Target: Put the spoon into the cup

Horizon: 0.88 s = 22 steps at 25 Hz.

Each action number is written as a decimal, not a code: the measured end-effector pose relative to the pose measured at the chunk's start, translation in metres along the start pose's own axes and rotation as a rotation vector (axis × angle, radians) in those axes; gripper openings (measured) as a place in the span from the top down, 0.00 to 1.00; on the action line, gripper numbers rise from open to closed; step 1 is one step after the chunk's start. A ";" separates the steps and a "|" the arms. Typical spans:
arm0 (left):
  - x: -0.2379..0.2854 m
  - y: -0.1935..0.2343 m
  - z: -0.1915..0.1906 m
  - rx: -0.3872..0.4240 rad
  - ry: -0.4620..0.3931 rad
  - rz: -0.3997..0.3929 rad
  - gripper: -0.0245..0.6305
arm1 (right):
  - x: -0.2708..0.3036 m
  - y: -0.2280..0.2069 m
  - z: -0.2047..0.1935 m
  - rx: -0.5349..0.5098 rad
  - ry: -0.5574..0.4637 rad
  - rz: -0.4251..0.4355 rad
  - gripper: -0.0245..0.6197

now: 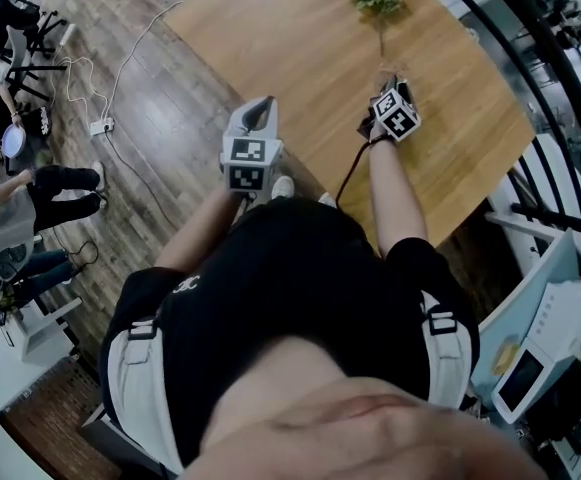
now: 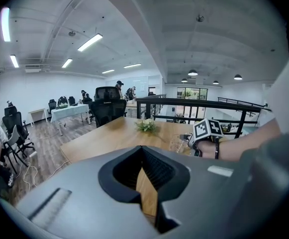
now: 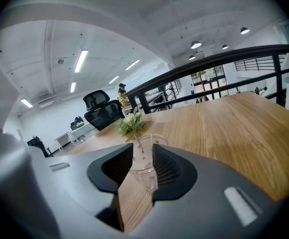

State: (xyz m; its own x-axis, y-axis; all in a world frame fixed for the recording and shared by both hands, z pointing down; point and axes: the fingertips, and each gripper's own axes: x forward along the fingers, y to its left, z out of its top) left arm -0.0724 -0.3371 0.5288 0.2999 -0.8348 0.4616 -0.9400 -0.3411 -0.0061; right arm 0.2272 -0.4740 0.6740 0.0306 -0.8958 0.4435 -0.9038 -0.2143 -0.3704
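Fingers [image 3: 176, 169] of right gripper [image 3: 143, 152] apart, flanking clear plastic cup [image 3: 145, 176] without squeezing it. Spoon [image 3: 150, 144], only its thin green handle visible, stands inside cup. Cup mid-surface on wooden table [image 3: 234, 128]; flower sprig [image 3: 130, 123] beyond it. Left gripper [image 2: 144, 158] at table's near edge, jaws apart, empty.

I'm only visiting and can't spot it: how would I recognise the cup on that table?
Find the big wooden table beside the black railing. On it, just before the small bunch of flowers, the cup stands framed between the right gripper's open jaws. Unlike the leafy flowers, it is see-through plastic with faint dots and a thin stick inside.
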 end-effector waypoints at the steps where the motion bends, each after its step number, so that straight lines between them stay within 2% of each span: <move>1: 0.000 -0.003 0.000 0.002 -0.001 -0.003 0.95 | -0.002 -0.002 0.000 -0.004 0.001 -0.008 0.76; 4: -0.001 -0.010 -0.002 0.008 -0.001 -0.011 0.95 | -0.004 -0.004 -0.001 -0.017 0.005 -0.015 0.71; 13: -0.005 -0.014 -0.001 0.022 -0.013 -0.036 0.95 | -0.018 -0.006 0.001 -0.035 0.001 -0.034 0.71; 22: -0.002 -0.034 0.001 0.034 -0.027 -0.097 0.95 | -0.049 -0.015 -0.001 -0.067 0.000 -0.053 0.82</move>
State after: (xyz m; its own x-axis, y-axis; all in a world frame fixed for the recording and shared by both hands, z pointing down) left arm -0.0404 -0.3245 0.5277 0.3943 -0.8084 0.4370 -0.9003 -0.4351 0.0075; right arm 0.2383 -0.4264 0.6588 0.0788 -0.8837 0.4613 -0.9276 -0.2345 -0.2907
